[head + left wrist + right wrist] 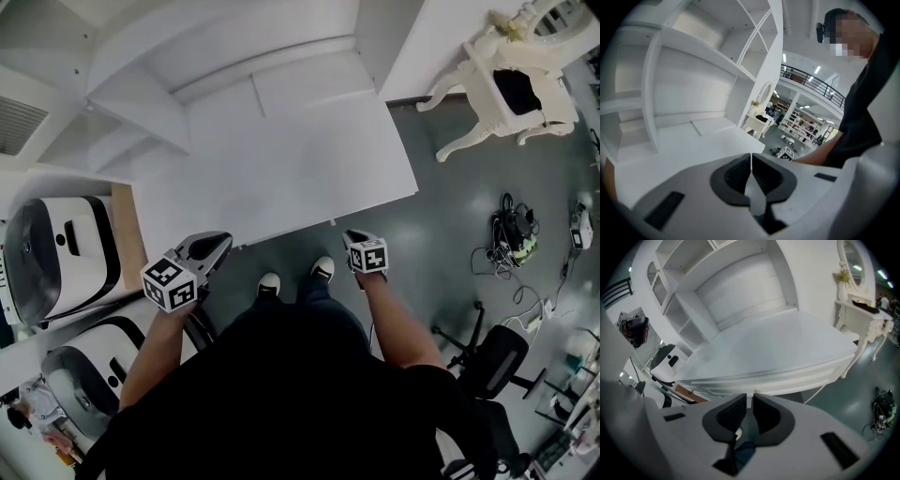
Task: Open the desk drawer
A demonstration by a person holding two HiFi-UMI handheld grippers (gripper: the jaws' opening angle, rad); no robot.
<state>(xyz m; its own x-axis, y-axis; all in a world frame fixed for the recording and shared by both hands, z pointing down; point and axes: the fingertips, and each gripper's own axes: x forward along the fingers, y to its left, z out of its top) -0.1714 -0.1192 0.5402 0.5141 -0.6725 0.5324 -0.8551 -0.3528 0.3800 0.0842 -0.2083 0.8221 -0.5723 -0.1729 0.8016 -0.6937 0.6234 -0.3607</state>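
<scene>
**Closing in on the drawer knob**

We're in the approach step here, with nothing gripped yet. The right gripper (750,400) points down at the front of the white desk (281,159). Its jaws stand a narrow slit apart with nothing between the pads. Just past that slit we pick out a small knob (756,391) on the drawer front (787,377), which sits closed under the desk's front edge. The left gripper (750,158) has its jaws pressed together and holds nothing. It hangs at the desk's left front corner and, as we read it, has no part in this step.

For the next move, we'd say the right jaws need to open wider, slide either side of the knob and pinch it. Then comes a straight pull toward the person. The knob looks small, so the line-up matters, and an off-centre bite could slip off.

Now, the views. From the head camera we see both grippers at the desk's near edge with the person's shoes (295,277) between them. The drawer front is tucked under the top there, and only a speck of the knob shows. The right gripper view alone gives us the drawer's face and the knob. The left gripper view gives us the desk's upper shelves (717,51), and across the desktop the marker cube (786,153) of the other gripper.
</scene>
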